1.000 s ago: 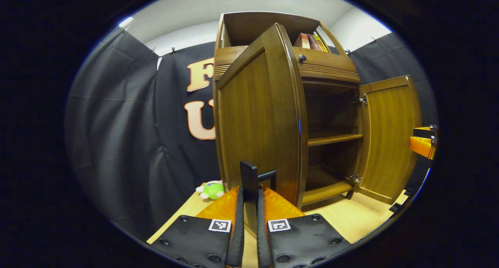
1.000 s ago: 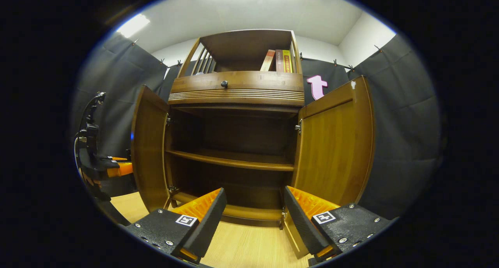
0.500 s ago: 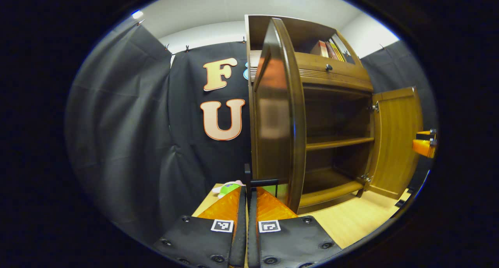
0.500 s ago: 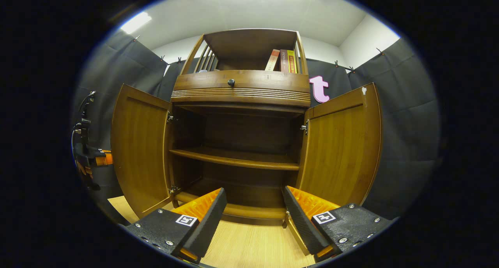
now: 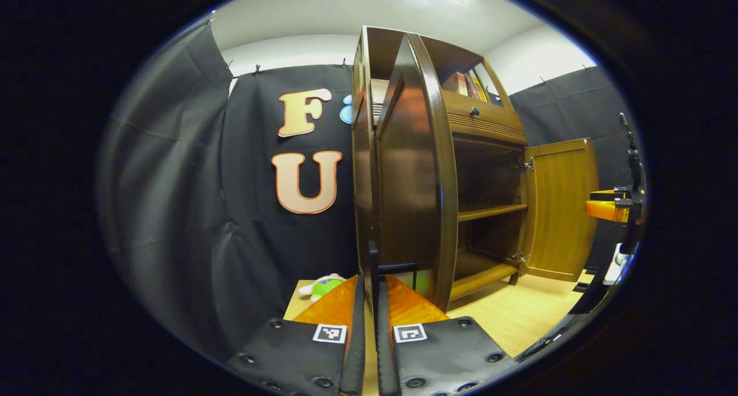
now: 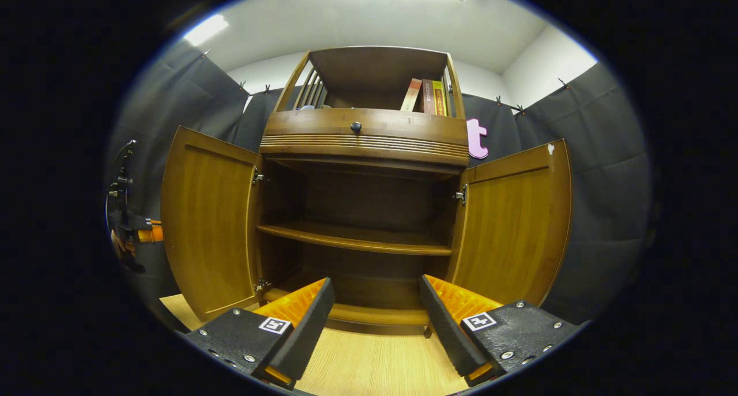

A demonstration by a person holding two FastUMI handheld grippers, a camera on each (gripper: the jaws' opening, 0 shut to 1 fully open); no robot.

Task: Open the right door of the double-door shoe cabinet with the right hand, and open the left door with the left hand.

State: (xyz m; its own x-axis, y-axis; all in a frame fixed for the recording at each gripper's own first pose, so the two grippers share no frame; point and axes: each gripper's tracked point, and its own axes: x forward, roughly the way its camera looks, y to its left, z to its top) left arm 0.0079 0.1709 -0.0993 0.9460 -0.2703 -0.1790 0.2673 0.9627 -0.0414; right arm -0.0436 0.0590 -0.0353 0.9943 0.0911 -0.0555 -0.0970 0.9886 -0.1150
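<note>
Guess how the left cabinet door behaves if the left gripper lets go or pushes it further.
The left door looks like a stiff wood panel on two metal hinges, so it probably swings rigidly, not flexing. Its glossy face may be slippery; the black handle gives surer purchase.
</note>
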